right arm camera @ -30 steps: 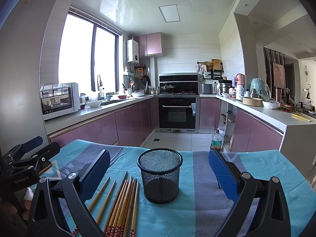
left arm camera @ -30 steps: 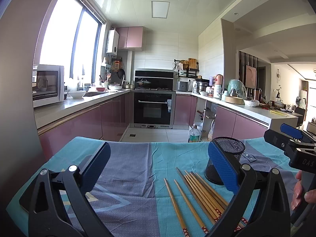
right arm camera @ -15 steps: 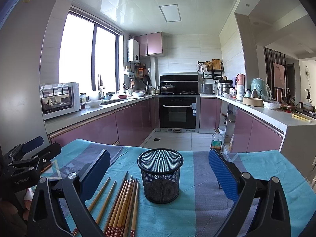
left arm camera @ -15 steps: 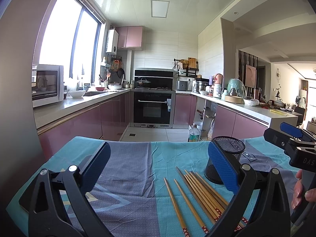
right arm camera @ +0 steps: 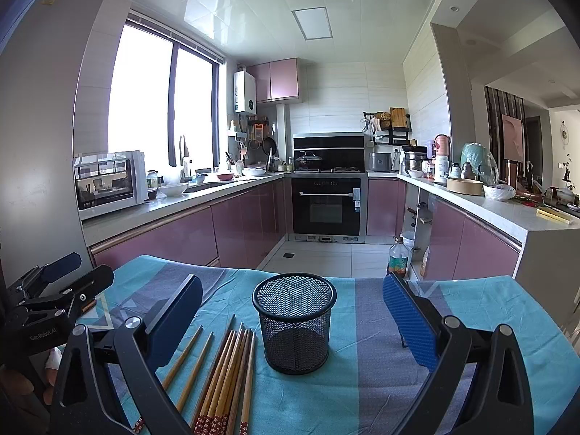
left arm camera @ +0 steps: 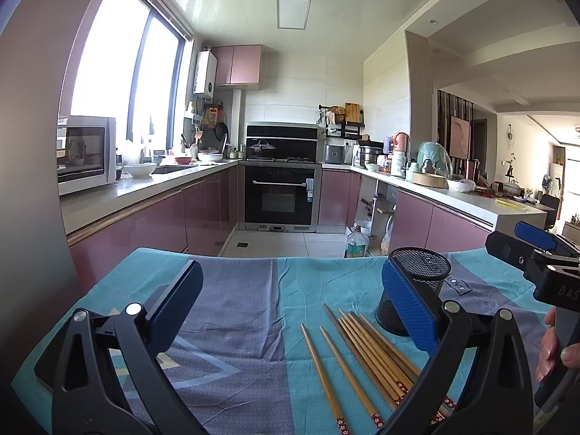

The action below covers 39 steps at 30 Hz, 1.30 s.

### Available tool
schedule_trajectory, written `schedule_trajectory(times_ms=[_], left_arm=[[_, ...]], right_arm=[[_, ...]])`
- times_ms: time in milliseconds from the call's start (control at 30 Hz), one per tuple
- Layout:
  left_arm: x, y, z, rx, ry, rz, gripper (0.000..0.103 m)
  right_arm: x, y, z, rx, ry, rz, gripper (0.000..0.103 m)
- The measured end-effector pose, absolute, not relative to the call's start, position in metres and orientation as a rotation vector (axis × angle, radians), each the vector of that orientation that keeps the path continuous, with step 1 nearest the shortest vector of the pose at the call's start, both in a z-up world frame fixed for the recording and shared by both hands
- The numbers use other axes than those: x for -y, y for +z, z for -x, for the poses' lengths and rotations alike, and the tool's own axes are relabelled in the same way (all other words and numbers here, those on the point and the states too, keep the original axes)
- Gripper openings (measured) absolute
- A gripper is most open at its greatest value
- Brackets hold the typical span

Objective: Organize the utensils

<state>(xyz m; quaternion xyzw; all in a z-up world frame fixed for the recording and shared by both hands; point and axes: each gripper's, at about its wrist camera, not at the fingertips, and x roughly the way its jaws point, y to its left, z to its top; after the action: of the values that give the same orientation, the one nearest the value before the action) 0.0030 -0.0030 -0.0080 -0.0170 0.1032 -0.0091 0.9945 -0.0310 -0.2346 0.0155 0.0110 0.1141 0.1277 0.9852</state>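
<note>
Several wooden chopsticks [left arm camera: 366,355] with red patterned ends lie flat on the blue tablecloth [left arm camera: 239,308], just left of a black mesh cup [left arm camera: 413,290] that stands upright and empty. My left gripper [left arm camera: 290,308] hovers open above the cloth, with the chopsticks between its fingers and toward the right one. In the right wrist view the chopsticks [right arm camera: 224,366] lie at lower left and the mesh cup [right arm camera: 293,320] stands in the middle. My right gripper [right arm camera: 290,319] is open and holds nothing. Each gripper shows at the edge of the other's view.
The table's far edge [right arm camera: 253,272] drops to a tiled kitchen floor. Pink cabinets, a microwave [right arm camera: 108,183] and an oven [right arm camera: 326,203] stand well beyond. A plastic bottle [right arm camera: 398,259] sits on the floor. A hand [left arm camera: 558,344] holds the right gripper's handle.
</note>
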Motion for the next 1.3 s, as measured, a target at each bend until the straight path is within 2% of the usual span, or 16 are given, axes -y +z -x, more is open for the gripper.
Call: schedule_trajectory(times_ms=[433, 667, 700, 767, 933, 1000, 1133, 1200, 1300], left_arm=[[0.003, -0.011, -0.010, -0.255, -0.023, 0.020, 0.097], [0.006, -0.025, -0.027, -0.394, -0.043, -0.028, 0.097], [0.006, -0.028, -0.031, -0.423, -0.048, -0.033, 0.094], [0.006, -0.036, -0.040, -0.479, -0.058, -0.040, 0.087], [0.013, -0.059, -0.063, -0.605, -0.097, -0.084, 0.081], [0.018, -0.068, -0.071, -0.644, -0.110, -0.110, 0.077], [0.027, -0.086, -0.087, -0.740, -0.147, -0.126, 0.066], [0.029, -0.092, -0.094, -0.771, -0.161, -0.117, 0.058], [0.029, -0.098, -0.103, -0.803, -0.177, -0.099, 0.053]], right_arm=[[0.231, 0.011, 0.027, -0.260, 0.276, -0.018, 0.096], [0.223, -0.010, 0.013, -0.419, 0.343, 0.014, 0.096], [0.221, -0.015, 0.010, -0.450, 0.352, 0.025, 0.094], [0.217, -0.025, 0.004, -0.520, 0.371, 0.045, 0.085], [0.199, -0.053, -0.013, -0.689, 0.408, 0.092, 0.063], [0.195, -0.064, -0.022, -0.743, 0.413, 0.104, 0.049], [0.187, -0.076, -0.033, -0.815, 0.446, 0.110, 0.043], [0.183, -0.079, -0.036, -0.838, 0.453, 0.117, 0.037], [0.181, -0.083, -0.043, -0.873, 0.458, 0.122, 0.029]])
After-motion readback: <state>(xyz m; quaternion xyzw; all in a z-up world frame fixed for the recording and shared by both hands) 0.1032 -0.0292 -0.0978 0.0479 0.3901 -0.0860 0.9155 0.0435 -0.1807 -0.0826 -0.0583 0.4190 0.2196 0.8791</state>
